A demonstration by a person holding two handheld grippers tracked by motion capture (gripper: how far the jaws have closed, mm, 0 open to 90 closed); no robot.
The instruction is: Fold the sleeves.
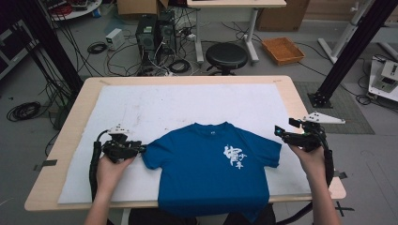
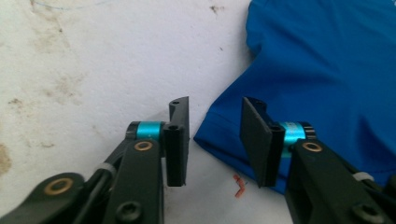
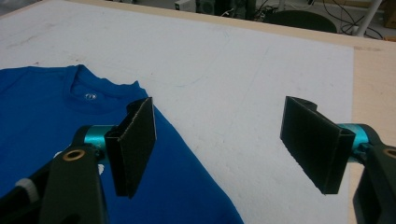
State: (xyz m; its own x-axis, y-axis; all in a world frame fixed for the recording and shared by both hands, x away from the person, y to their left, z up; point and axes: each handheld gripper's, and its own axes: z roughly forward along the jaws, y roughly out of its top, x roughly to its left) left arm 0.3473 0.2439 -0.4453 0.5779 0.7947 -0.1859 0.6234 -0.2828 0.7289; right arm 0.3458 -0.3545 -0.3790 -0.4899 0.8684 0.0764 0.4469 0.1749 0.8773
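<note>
A blue T-shirt with white print on the chest lies flat on the white mat, its hem hanging over the table's near edge. My left gripper is low at the tip of the shirt's left sleeve. In the left gripper view the sleeve hem lies between the jaws of that gripper, which stand partly apart with a gap to the cloth. My right gripper hovers just off the right sleeve, its jaws spread wide; in the right gripper view this gripper holds nothing, with the shirt under its left jaw.
The mat covers most of a wooden table. A small red scrap lies on the mat by the left sleeve. Beyond the table stand a black stool, computer towers with cables, and an orange tray on the floor.
</note>
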